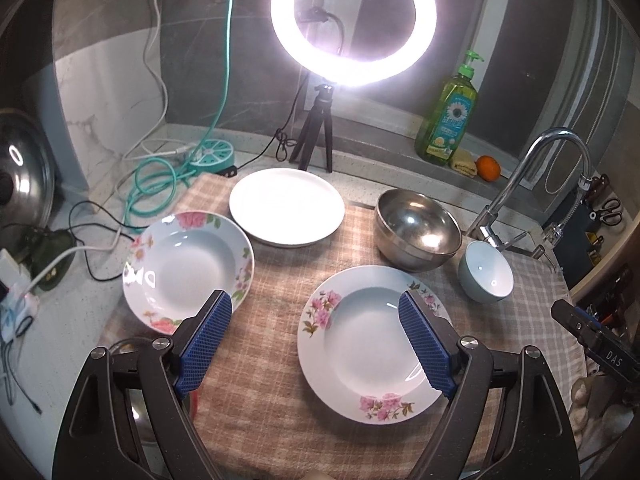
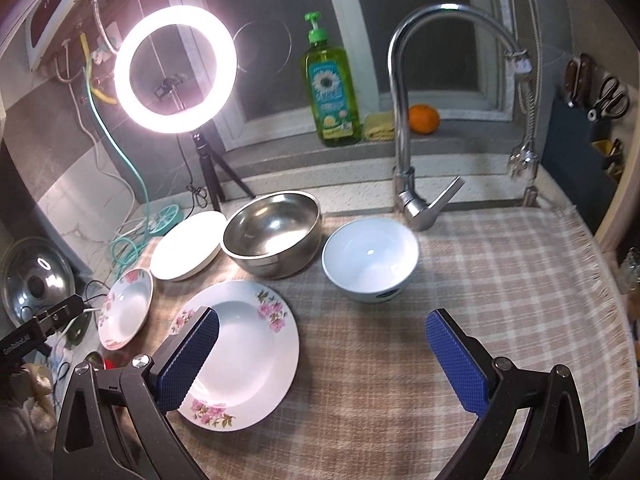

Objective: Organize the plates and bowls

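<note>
On the checked cloth lie two flowered deep plates: one at the left, one nearer the middle. Behind them rest a plain white plate, a steel bowl and a pale blue bowl. My left gripper hovers open over the cloth between the flowered plates, holding nothing. My right gripper is open and empty above the cloth, its left finger over the middle flowered plate.
A lit ring light on a tripod stands at the back. A tap rises behind the bowls, with a soap bottle and an orange on the sill. Cables and a pot lid crowd the left.
</note>
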